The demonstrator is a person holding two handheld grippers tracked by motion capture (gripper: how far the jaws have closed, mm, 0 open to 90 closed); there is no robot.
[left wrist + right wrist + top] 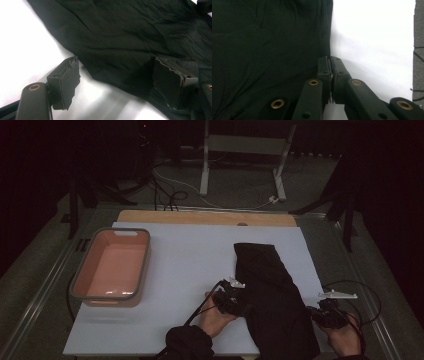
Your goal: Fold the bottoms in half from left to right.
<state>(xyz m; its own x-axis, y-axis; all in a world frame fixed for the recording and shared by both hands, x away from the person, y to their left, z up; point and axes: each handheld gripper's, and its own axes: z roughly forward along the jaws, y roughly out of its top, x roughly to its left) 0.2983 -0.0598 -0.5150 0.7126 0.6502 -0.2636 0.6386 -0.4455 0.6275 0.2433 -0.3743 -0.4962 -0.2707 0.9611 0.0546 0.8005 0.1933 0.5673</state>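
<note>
A black garment [270, 285] lies folded into a long strip on the white table [190, 250], running from the middle toward the near edge. My left gripper [240, 301] sits at the strip's left edge, held by a hand in a dark sleeve. In the left gripper view the gripper [117, 80] is open: one pad [66, 80] hangs over bare table and the other over the garment [125, 32], neither pressing on it. My right gripper [316, 312] is at the strip's right edge. In the right gripper view its jaws [331, 58] are shut together on the edge of the garment [267, 45].
A pink basin [115, 265] with a grey rim stands on the table's left side with nothing in it. A wooden strip [205, 217] runs along the far edge. The right gripper's cable [362, 295] loops over the table's right edge. A white frame [245, 150] and cords are on the floor beyond.
</note>
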